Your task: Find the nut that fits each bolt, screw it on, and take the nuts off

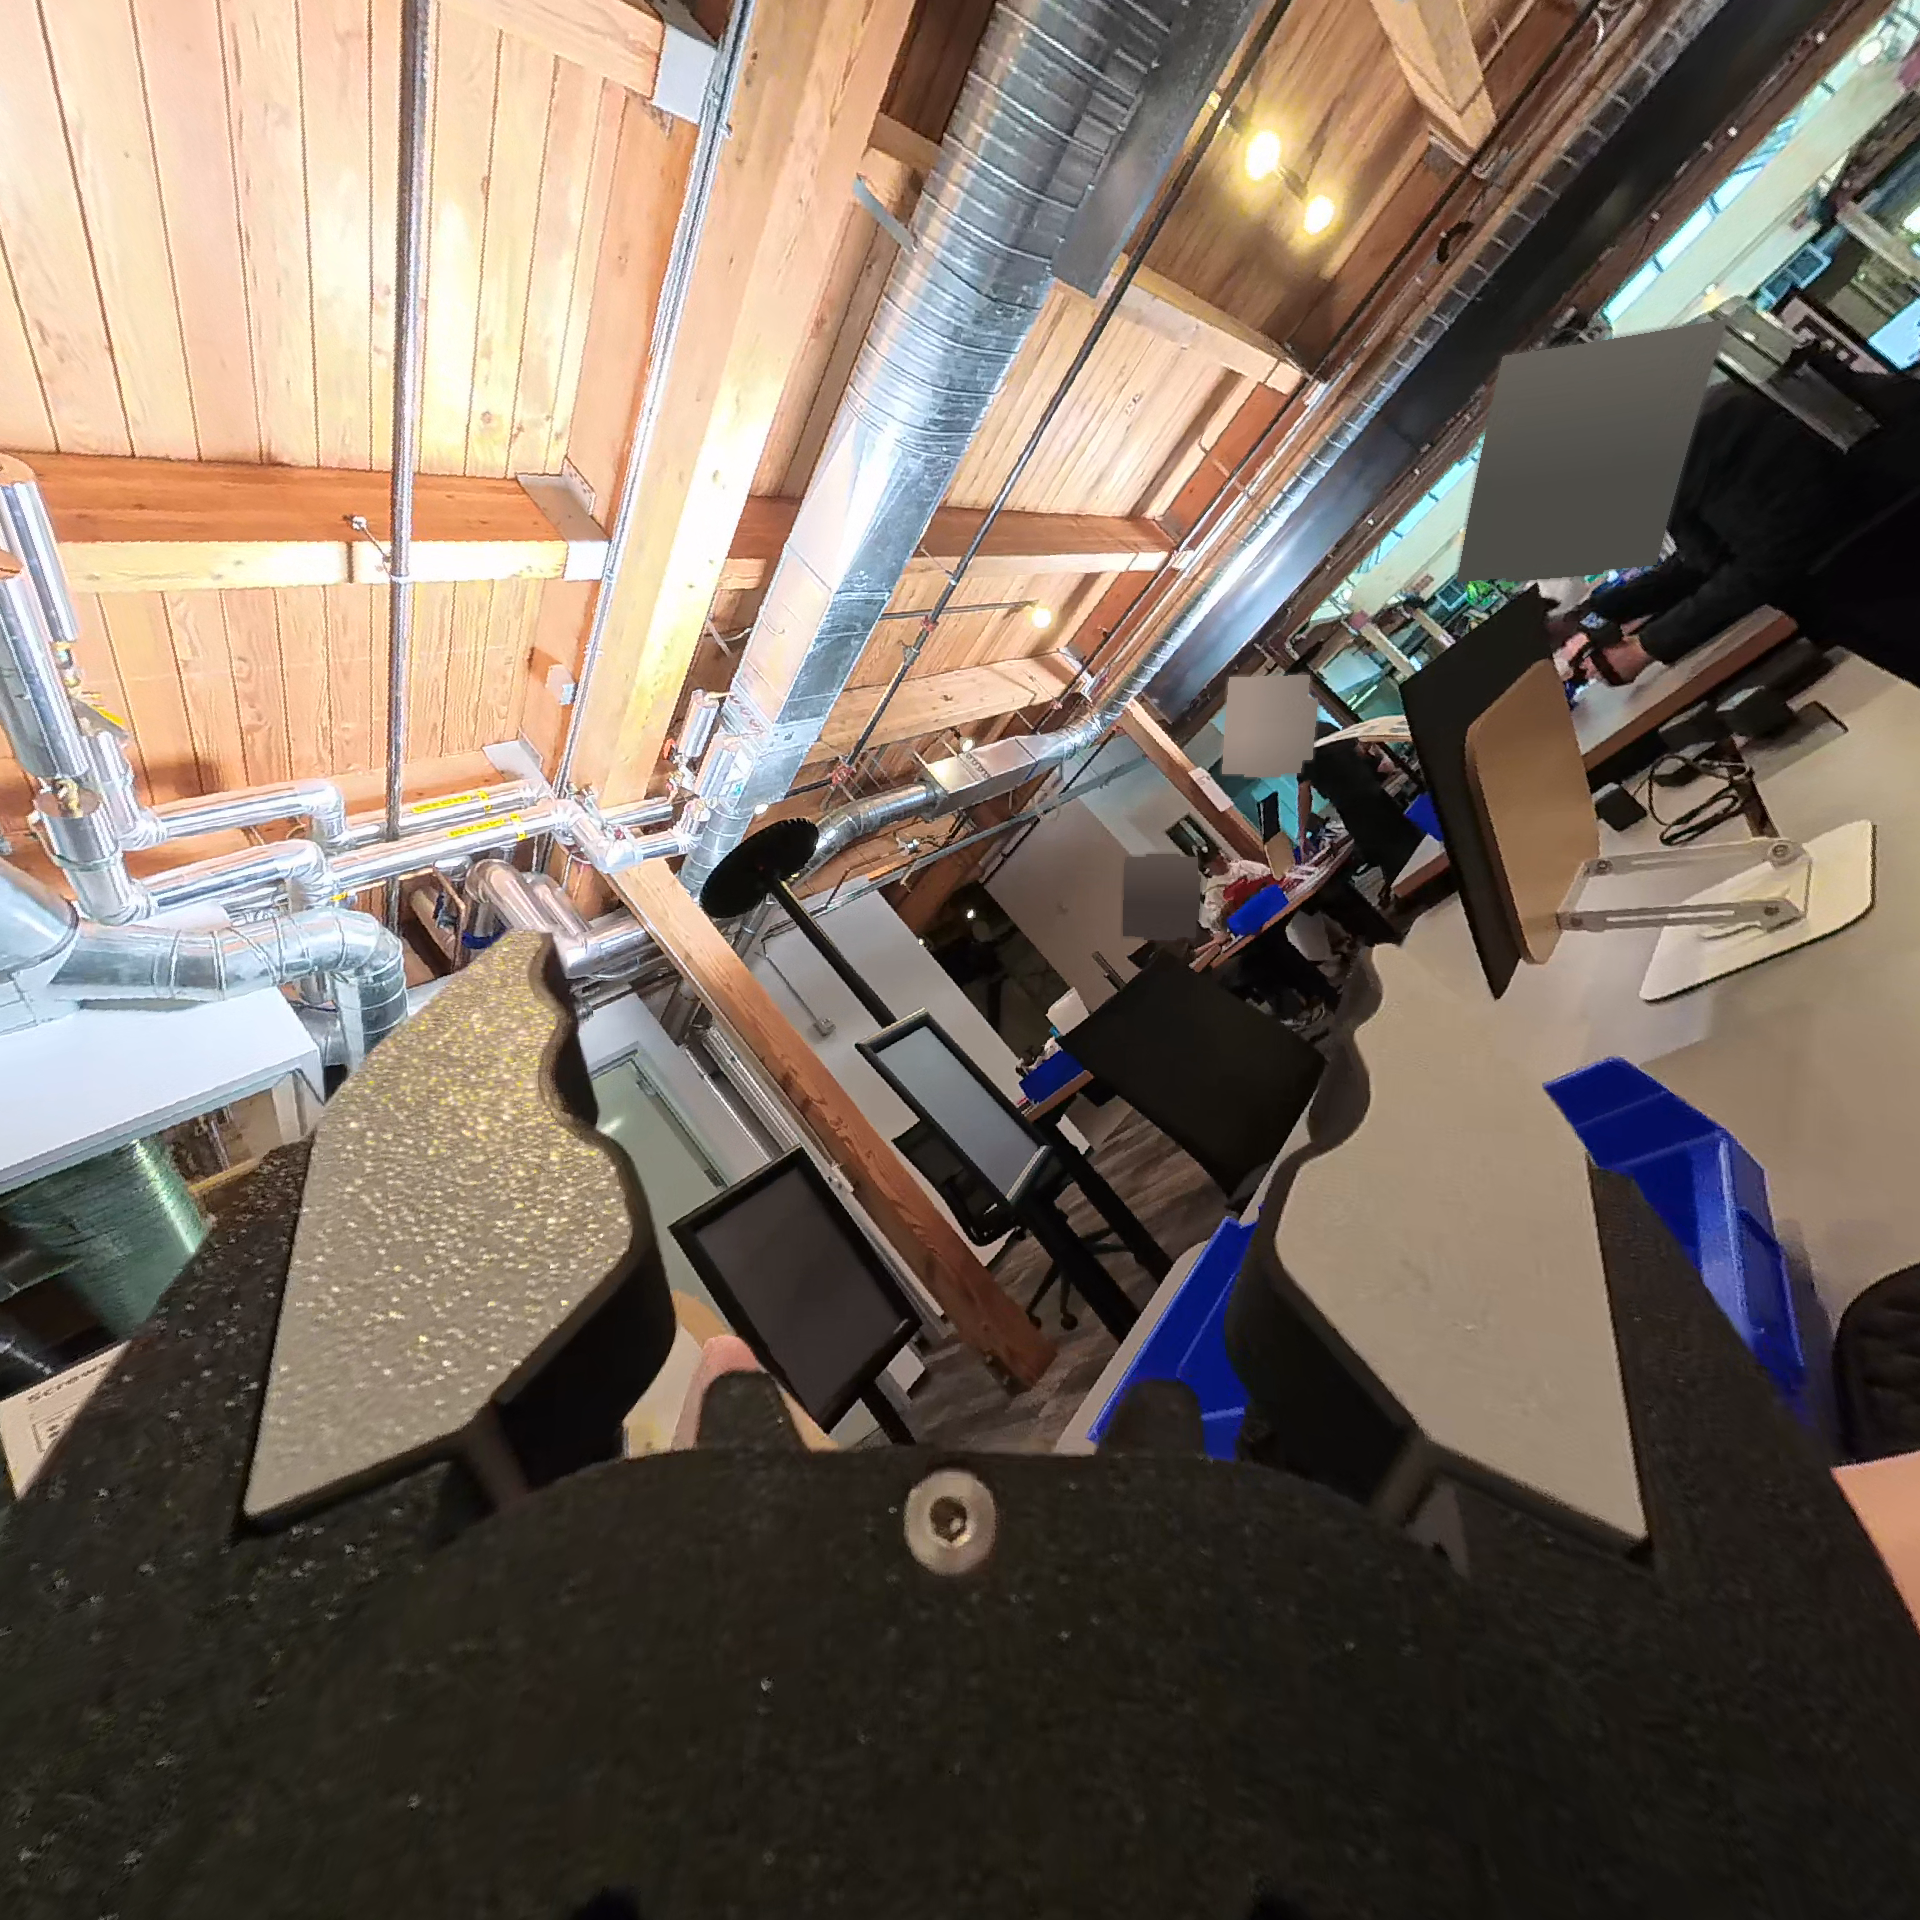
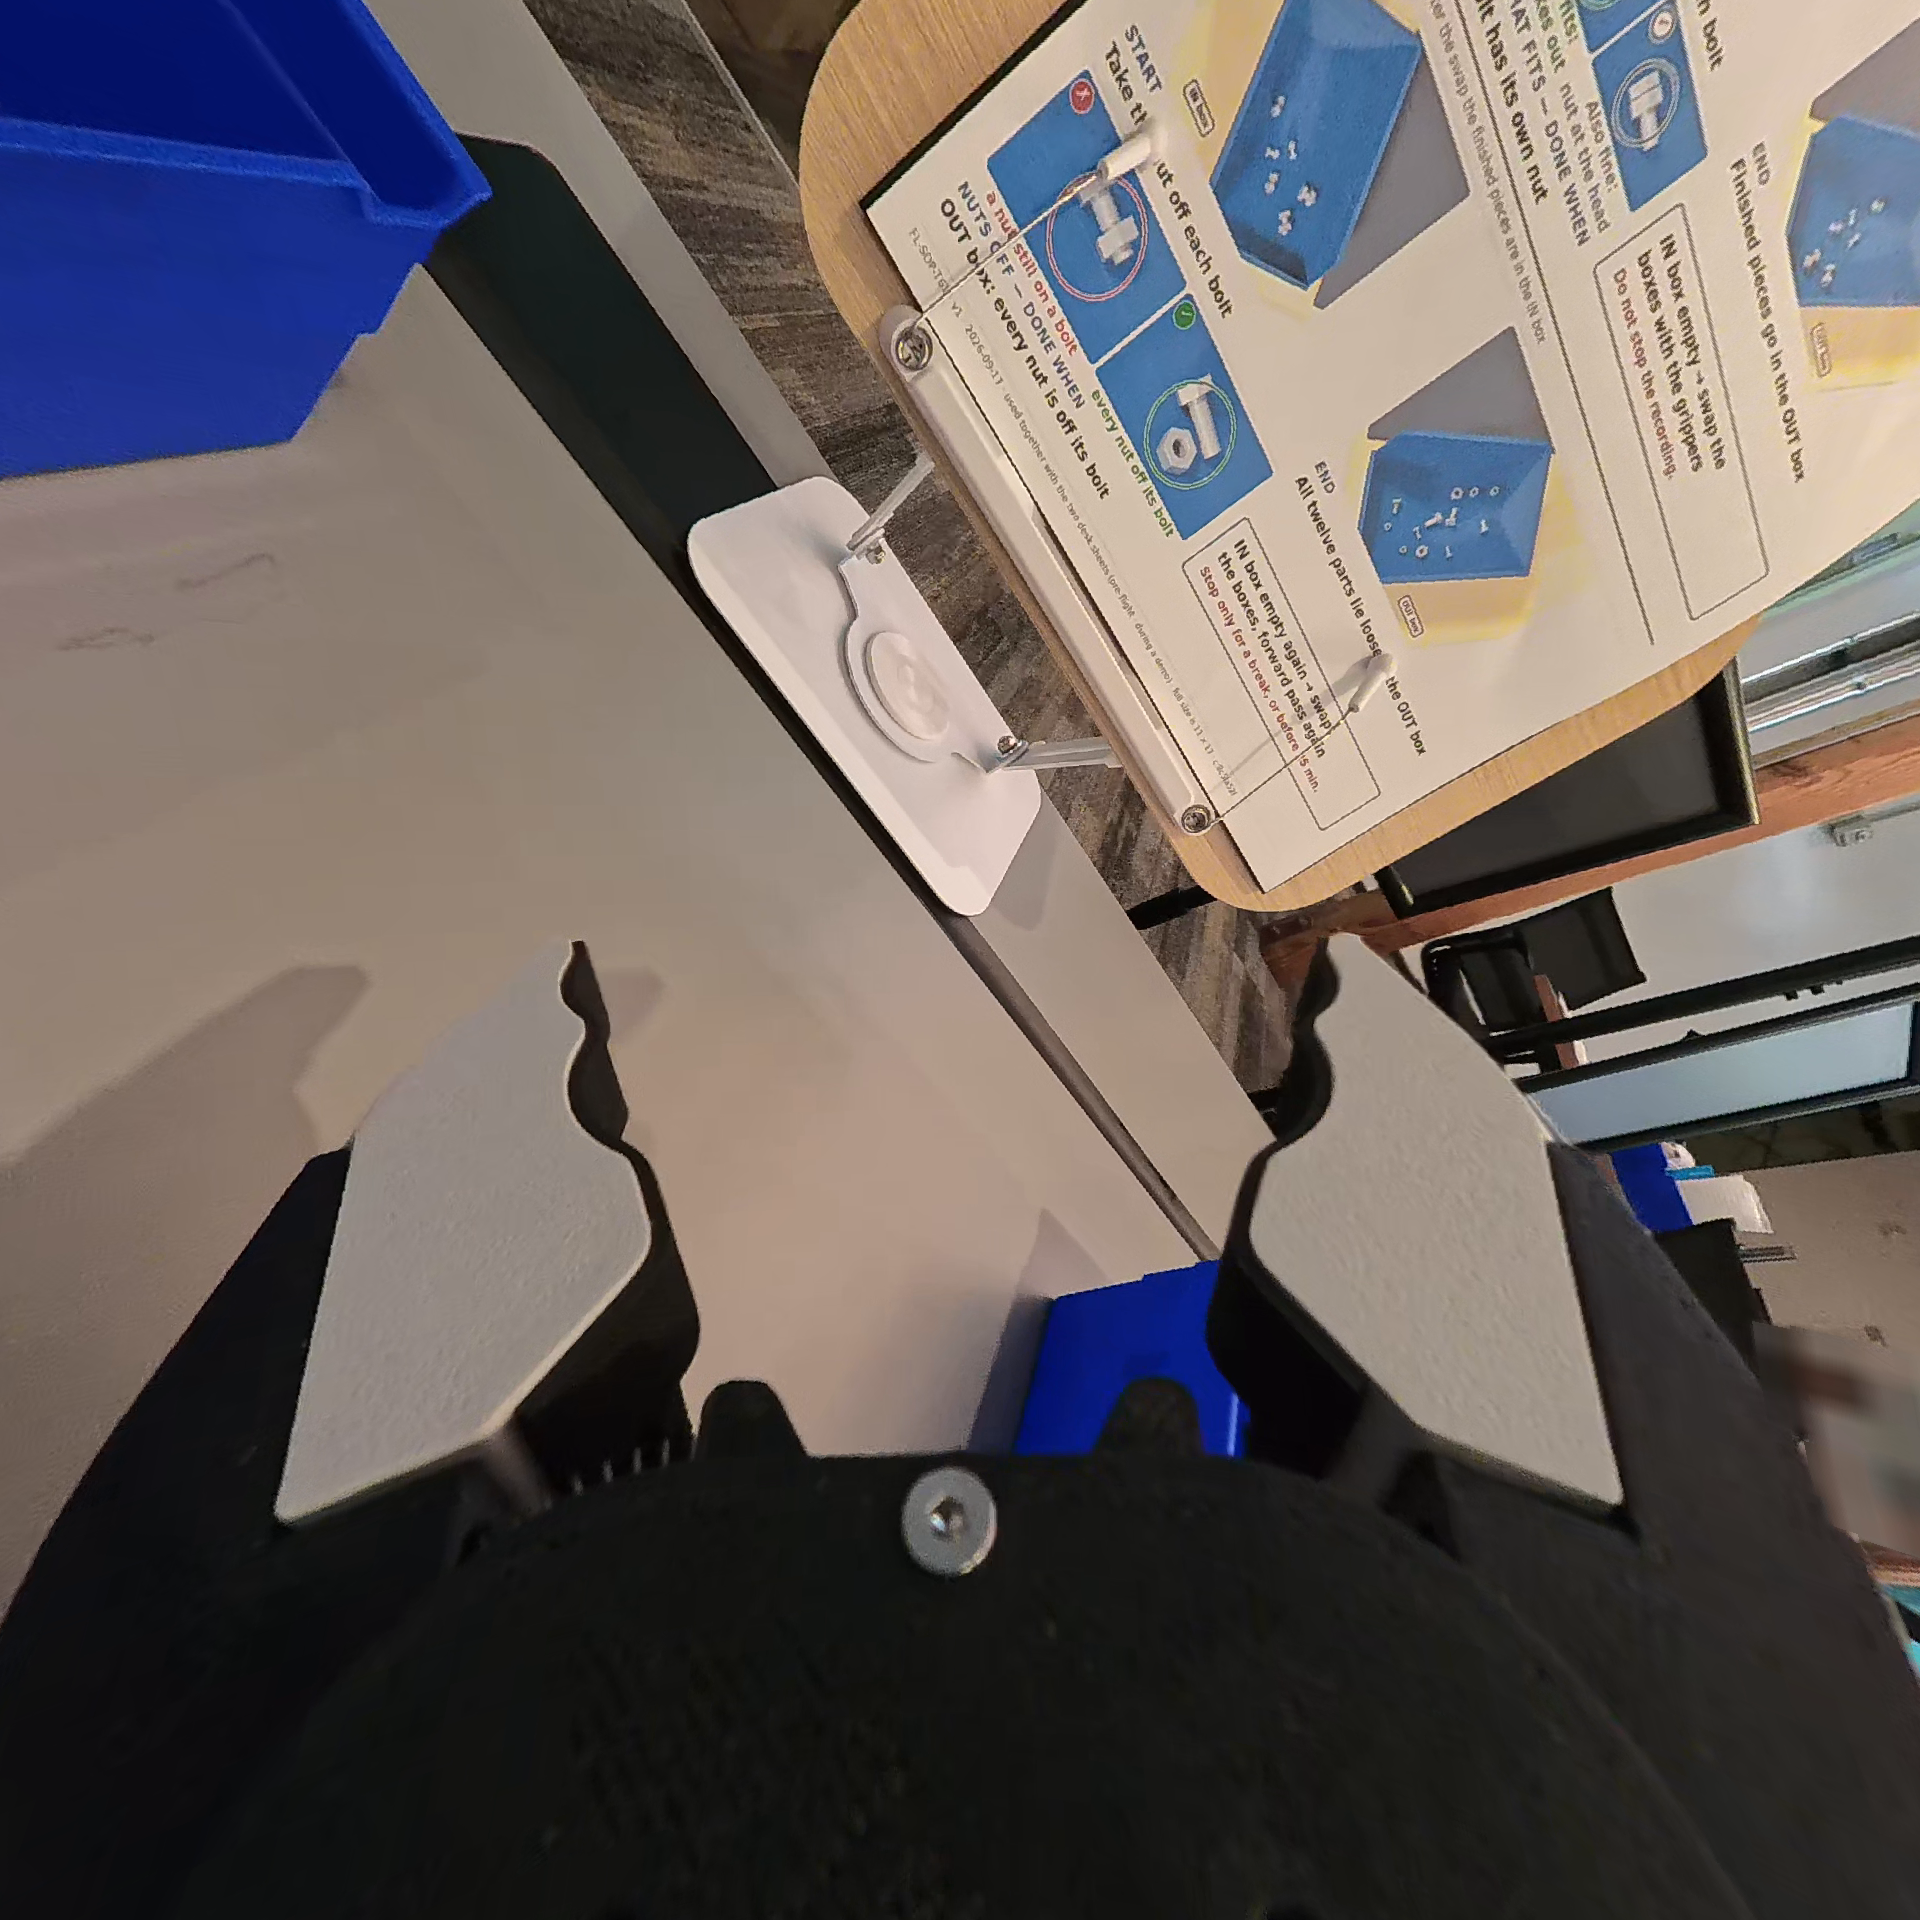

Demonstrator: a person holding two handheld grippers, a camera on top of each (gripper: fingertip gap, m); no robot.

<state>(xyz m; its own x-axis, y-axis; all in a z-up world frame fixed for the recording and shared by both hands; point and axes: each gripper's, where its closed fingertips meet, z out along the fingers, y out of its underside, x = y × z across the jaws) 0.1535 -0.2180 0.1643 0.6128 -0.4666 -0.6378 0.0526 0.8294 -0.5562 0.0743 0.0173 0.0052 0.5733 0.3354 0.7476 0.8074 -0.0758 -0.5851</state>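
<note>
Both grippers, left (image 1: 961, 1049) and right (image 2: 951, 1049), jaws apart, empty, held above table (image 2: 436, 790). No nuts/bolts visible; presumably in blue bins (image 2: 177, 260). Pre-pick step; next: reach into bin.

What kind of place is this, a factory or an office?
Probably an open workshop or lab in a converted industrial building. Overhead run a plank ceiling and a bare metal air duct. Below, people work at benches with blue parts bins, and an instruction sheet stands on a grey table.
</note>
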